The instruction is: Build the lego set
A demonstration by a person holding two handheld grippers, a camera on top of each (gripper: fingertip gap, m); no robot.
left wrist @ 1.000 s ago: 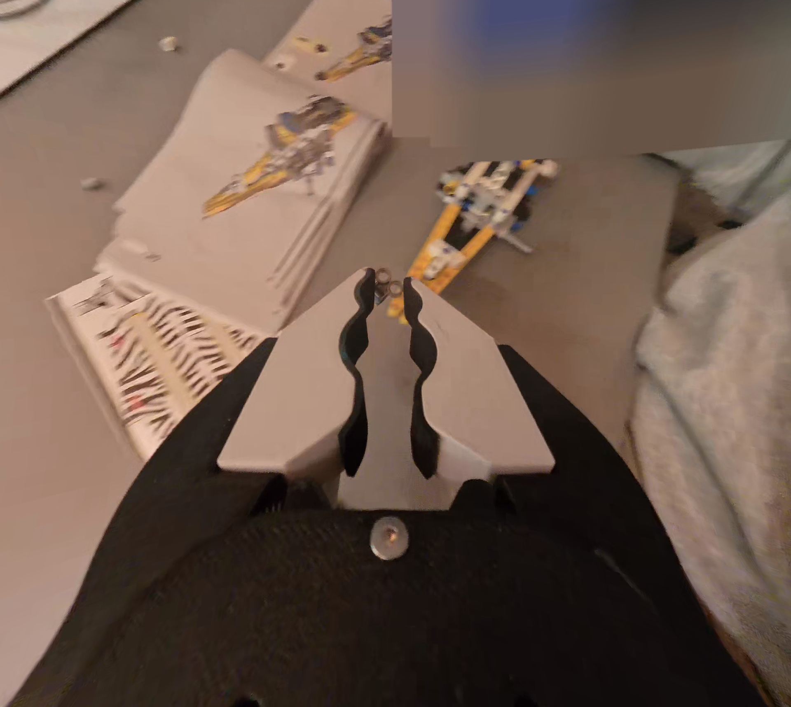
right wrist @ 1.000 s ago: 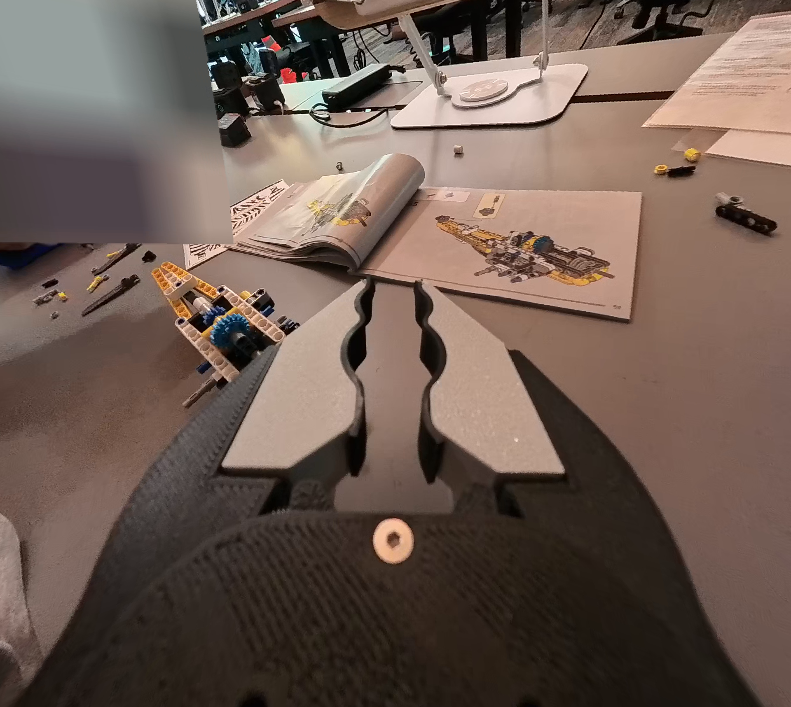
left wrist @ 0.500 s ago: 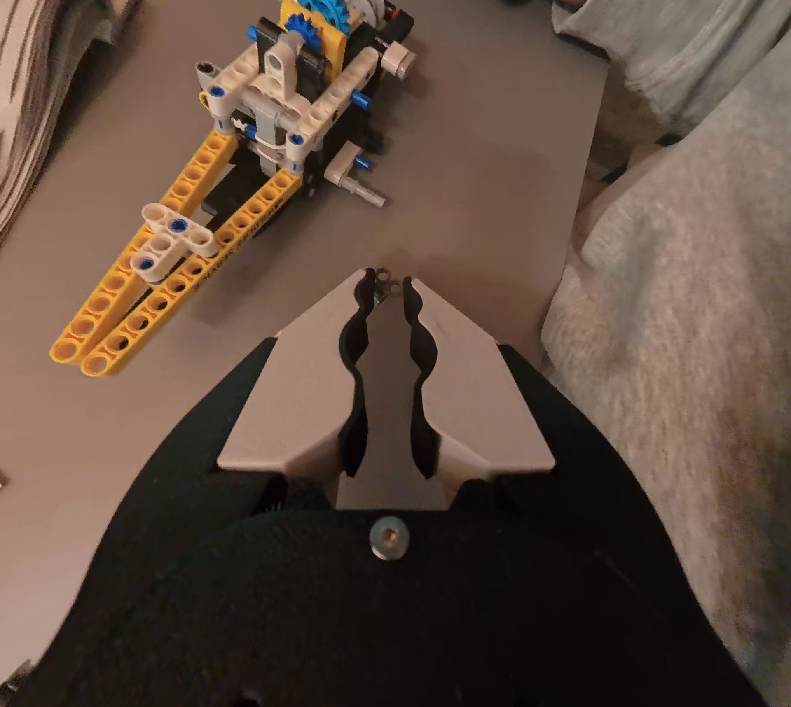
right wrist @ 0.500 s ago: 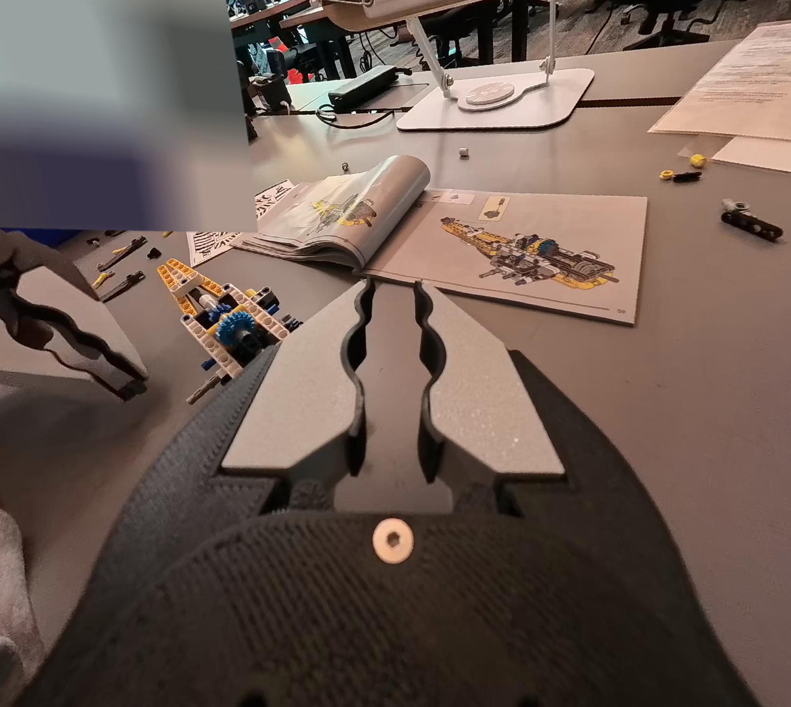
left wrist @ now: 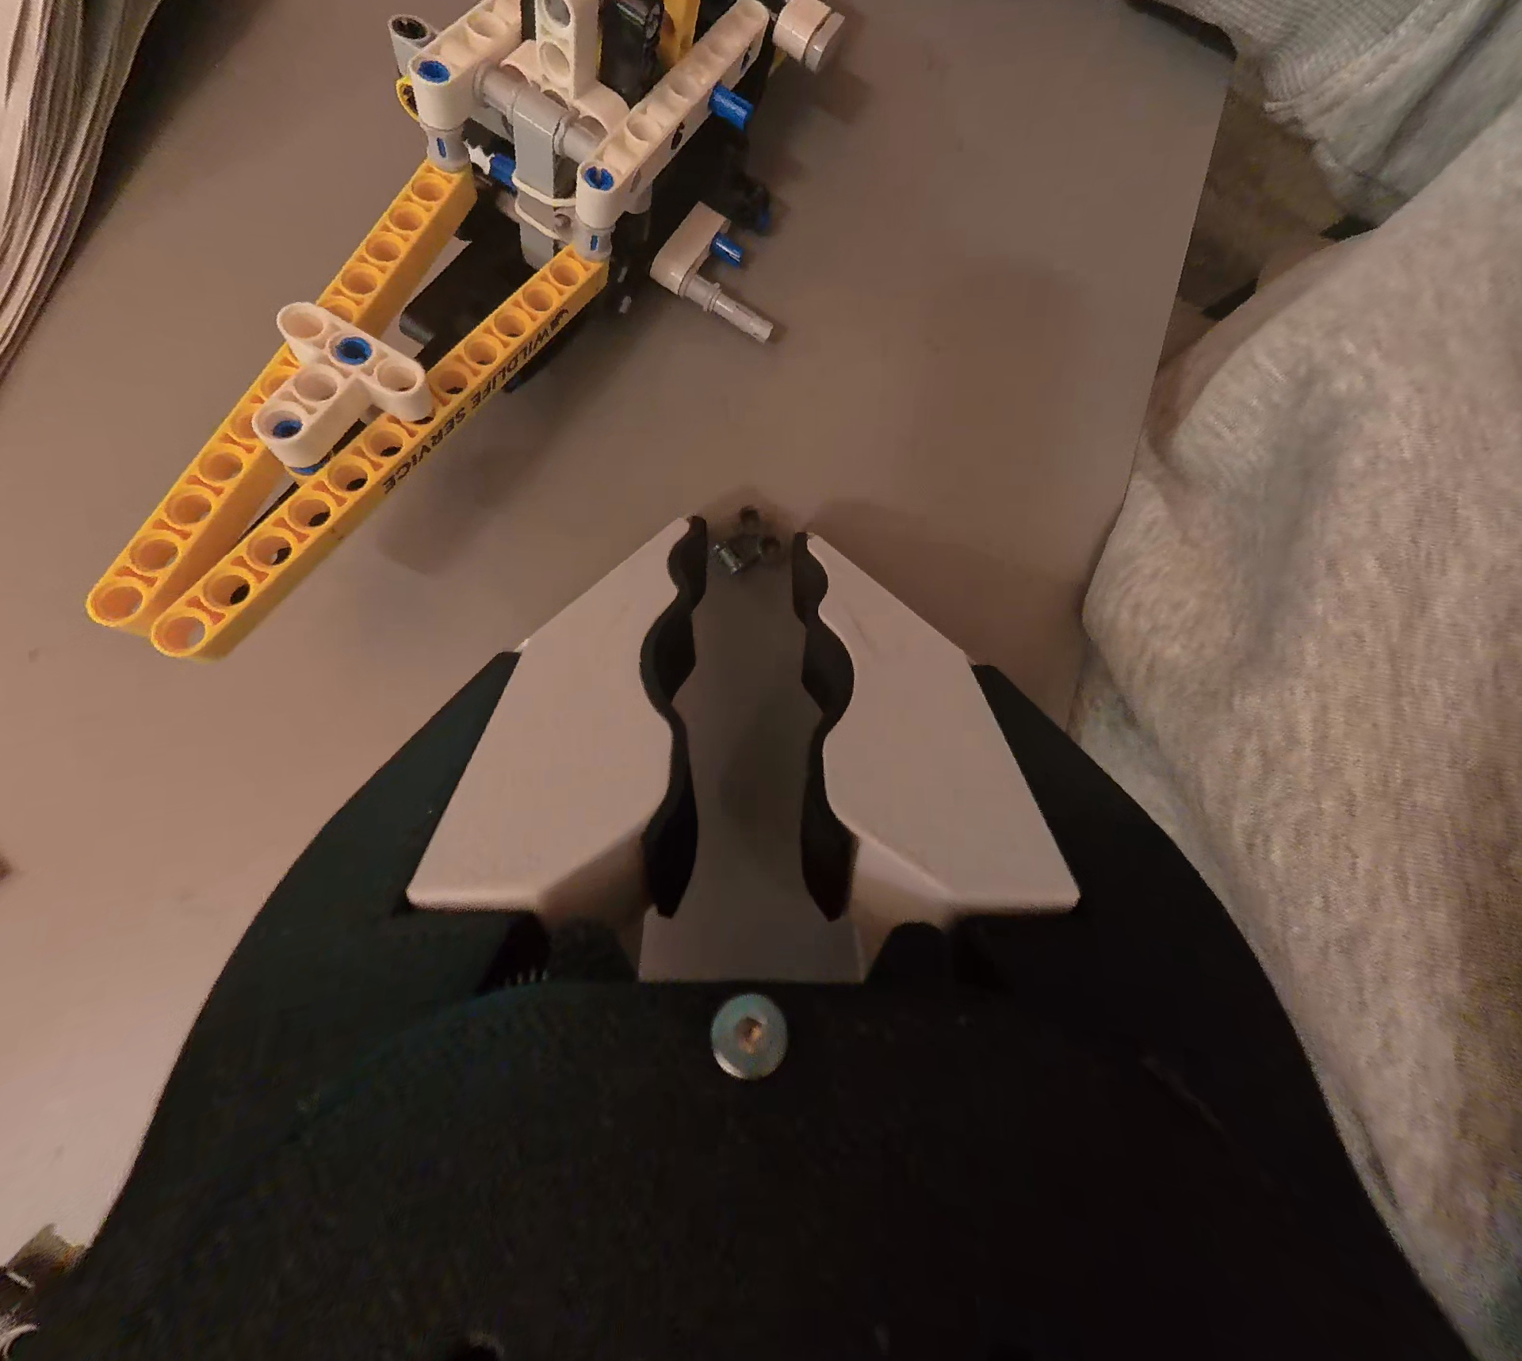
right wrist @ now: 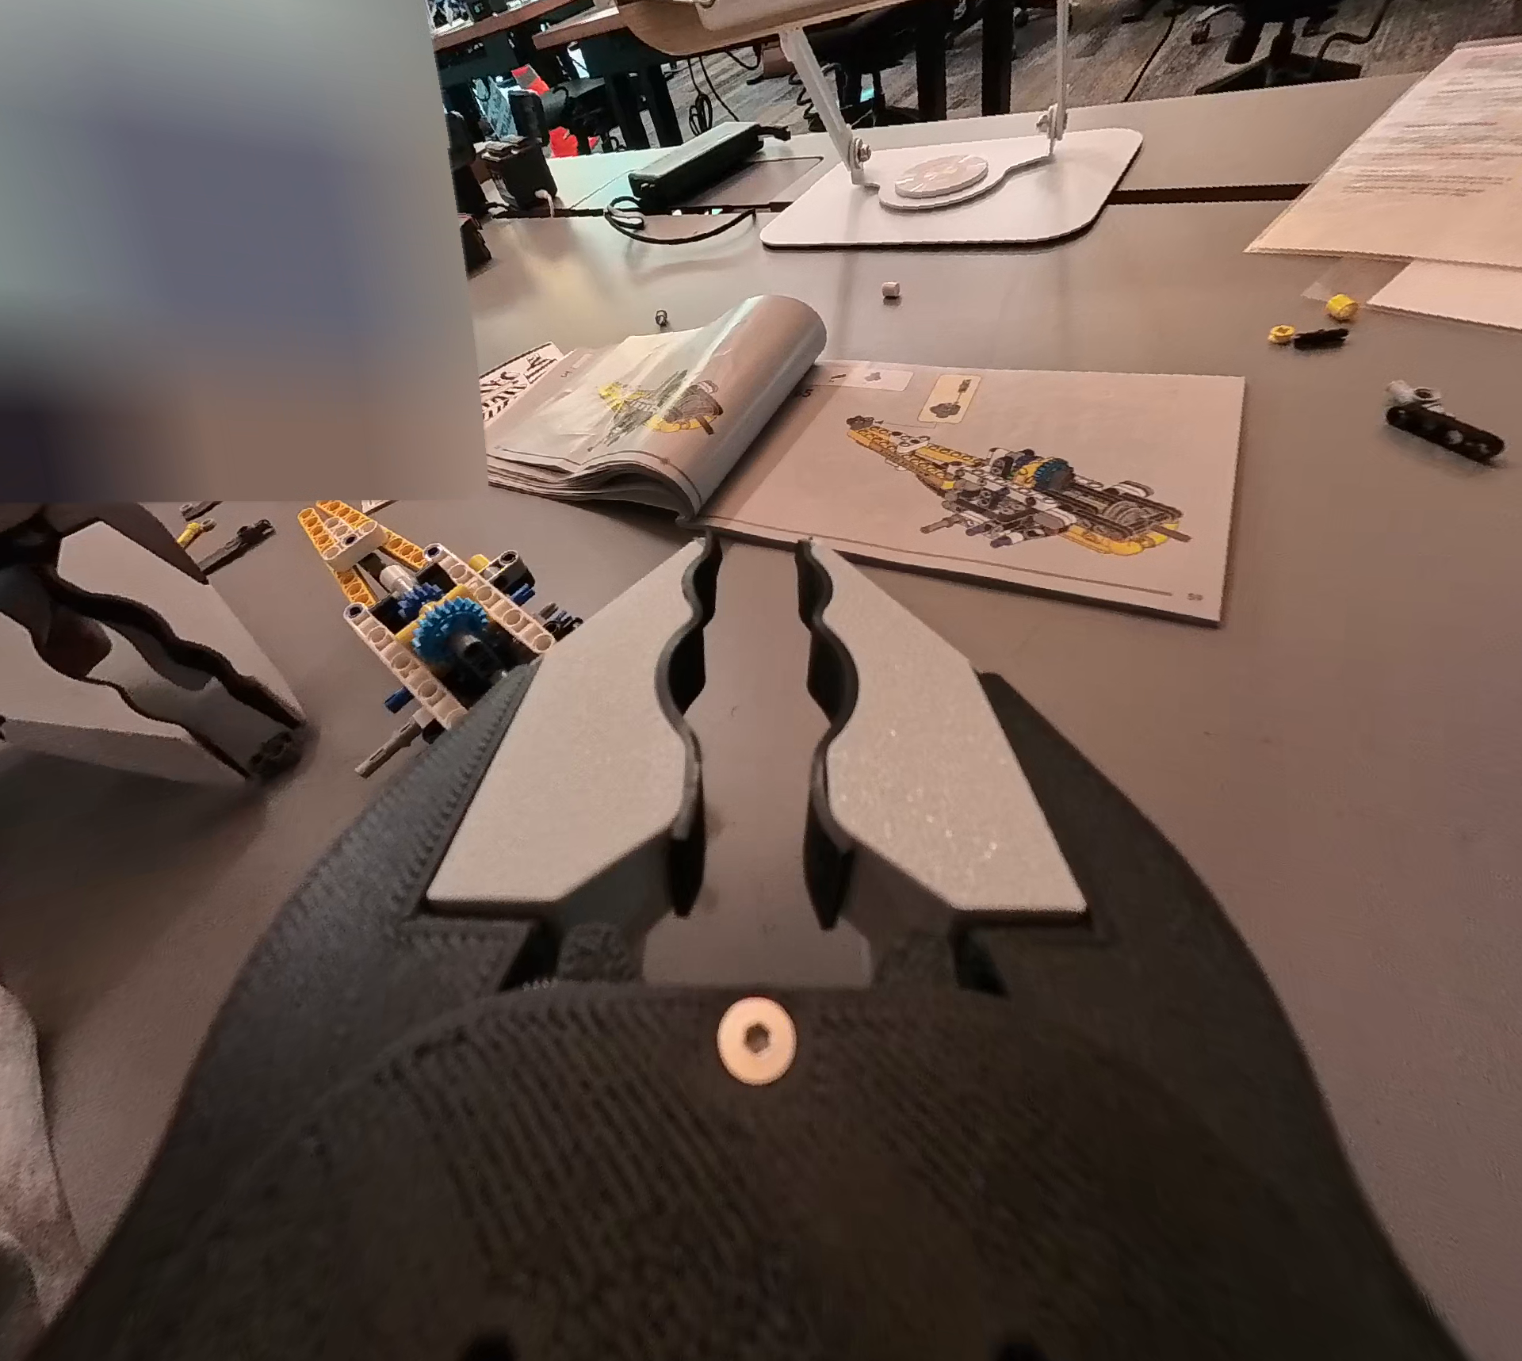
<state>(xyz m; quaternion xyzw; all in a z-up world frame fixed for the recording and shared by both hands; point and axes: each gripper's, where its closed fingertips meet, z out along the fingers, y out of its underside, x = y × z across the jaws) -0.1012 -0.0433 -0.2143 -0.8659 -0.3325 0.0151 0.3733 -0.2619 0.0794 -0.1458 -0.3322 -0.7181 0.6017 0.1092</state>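
Note:
The partly built lego model (left wrist: 535, 210), with yellow beams, white beams and blue gears, lies on the grey table (left wrist: 947, 374). It also shows in the right wrist view (right wrist: 436, 630). My left gripper (left wrist: 745, 543) is shut on a small dark grey connector piece (left wrist: 741, 551) and hovers just short of the model's near right side. The left gripper also shows in the right wrist view (right wrist: 272, 745), left of the model. My right gripper (right wrist: 758, 547) is empty, its jaws a narrow gap apart, low over the table to the right of the model.
An open instruction booklet (right wrist: 947, 465) lies beyond the right gripper; its edge shows in the left wrist view (left wrist: 82, 4). Loose parts (right wrist: 1441, 428) and small yellow pieces (right wrist: 1309, 329) lie far right. A monitor stand base (right wrist: 947, 201) stands behind. A grey sleeve (left wrist: 1318, 580) is at the table edge.
My left gripper has swung from the booklet and come down close to the model, still holding the small piece. It has come into the right wrist view. The right gripper has barely moved.

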